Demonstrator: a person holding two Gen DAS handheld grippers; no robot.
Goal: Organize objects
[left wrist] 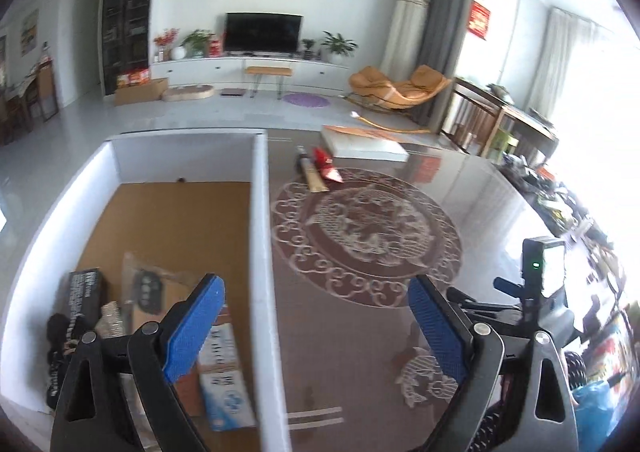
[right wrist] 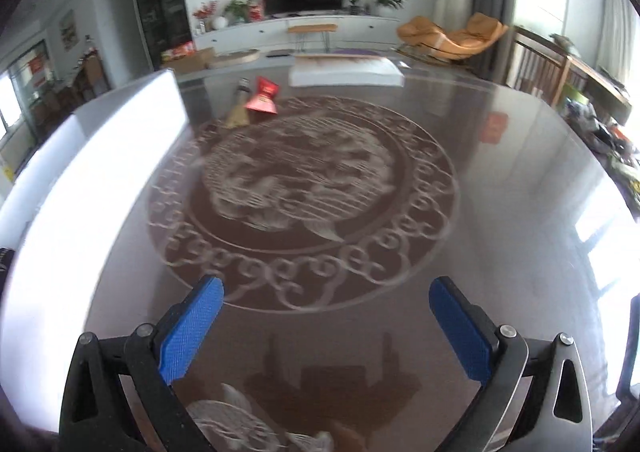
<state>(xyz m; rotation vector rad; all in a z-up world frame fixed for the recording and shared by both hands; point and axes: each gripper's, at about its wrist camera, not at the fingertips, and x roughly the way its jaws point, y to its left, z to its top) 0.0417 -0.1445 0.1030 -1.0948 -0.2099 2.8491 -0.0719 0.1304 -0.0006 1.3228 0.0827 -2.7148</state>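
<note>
Left gripper (left wrist: 316,300) spread, holding nothing, straddling the white box (left wrist: 262,236) wall; blue-white carton (left wrist: 224,368) inside under its left finger. Right gripper (right wrist: 326,300) spread, holding nothing, over the glossy table (right wrist: 500,220). Red packet (right wrist: 263,96) and what looks like a bottle (right wrist: 239,108), blurred, touching at 12 o'clock.

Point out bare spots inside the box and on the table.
In the white box, the far brown floor is bare; its near end is crowded with packages. The table is open right of the red packet.
</note>
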